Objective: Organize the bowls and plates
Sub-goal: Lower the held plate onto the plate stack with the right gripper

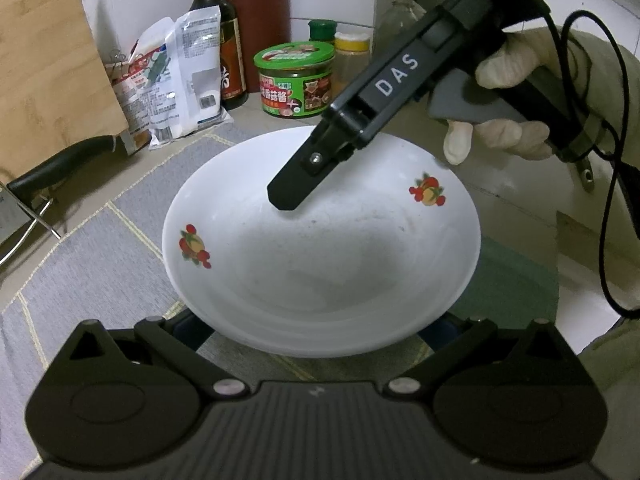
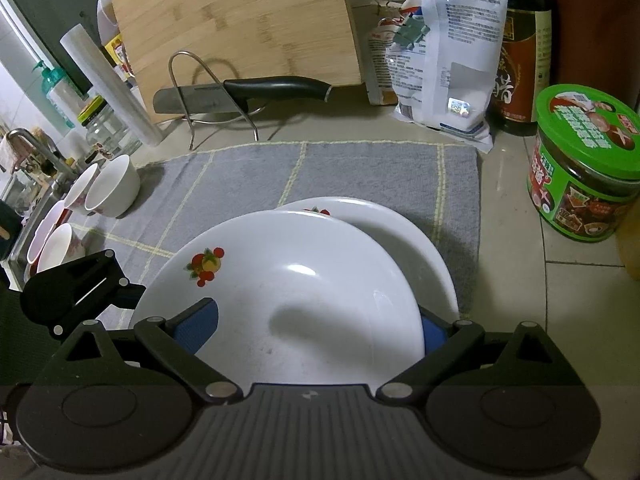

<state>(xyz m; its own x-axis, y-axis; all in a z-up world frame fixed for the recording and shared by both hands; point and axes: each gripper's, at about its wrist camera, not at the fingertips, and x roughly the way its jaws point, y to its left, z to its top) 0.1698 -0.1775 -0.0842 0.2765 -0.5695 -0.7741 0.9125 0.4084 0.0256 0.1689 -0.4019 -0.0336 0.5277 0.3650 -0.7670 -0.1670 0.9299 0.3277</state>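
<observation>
A white deep plate with fruit prints (image 1: 320,248) fills the left wrist view, over the grey mat (image 1: 100,264). My left gripper (image 1: 316,332) has its fingers spread under the plate's near rim; they are mostly hidden. In the right wrist view the same plate (image 2: 288,300) is tilted above a second white plate (image 2: 400,240) lying on the mat (image 2: 360,172). My right gripper (image 2: 312,328) has its blue pads (image 2: 196,324) on either side of the upper plate's near rim. It also shows in the left wrist view (image 1: 284,200), above the plate's far rim.
Several small white bowls (image 2: 108,192) lie at the mat's left edge by the sink. A knife (image 2: 240,94) rests on a wire stand before a bamboo board (image 2: 240,20). White bags (image 2: 444,52), a sauce bottle (image 2: 520,48) and a green jar (image 2: 584,164) stand behind and right.
</observation>
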